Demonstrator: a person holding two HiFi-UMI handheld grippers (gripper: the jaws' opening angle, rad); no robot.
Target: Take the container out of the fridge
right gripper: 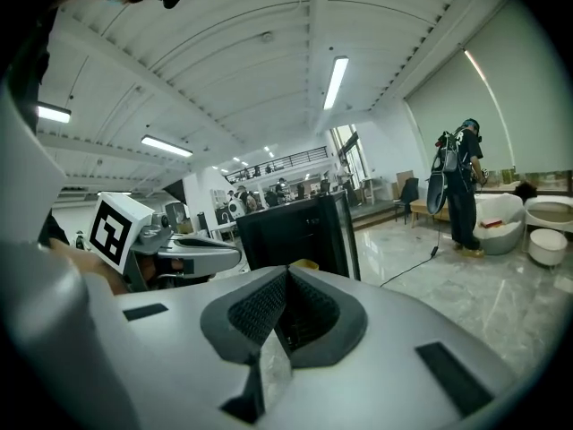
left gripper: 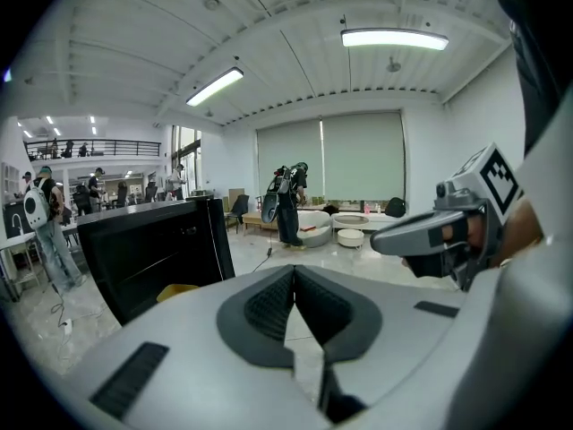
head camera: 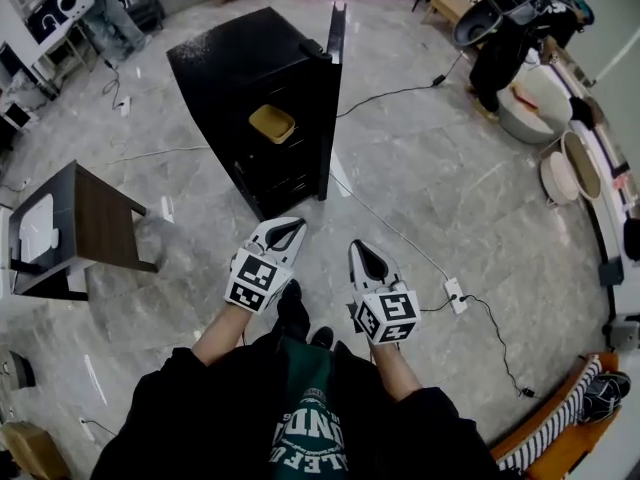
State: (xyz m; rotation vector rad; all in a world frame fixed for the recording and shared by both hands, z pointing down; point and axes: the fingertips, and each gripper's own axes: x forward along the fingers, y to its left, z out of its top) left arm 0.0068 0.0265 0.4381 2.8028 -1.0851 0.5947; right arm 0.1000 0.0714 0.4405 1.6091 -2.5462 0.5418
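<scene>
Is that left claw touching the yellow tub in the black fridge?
Apart. In the head view the left gripper ends in front of the fridge, while the yellow container sits inside it, a clear gap between them.

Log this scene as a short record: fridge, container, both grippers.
fridge: black, on the floor, door open
container: yellow, inside the fridge
left gripper: shut, empty, short of the fridge
right gripper: shut, empty, beside the left gripper
task state: container not yet taken out
</scene>
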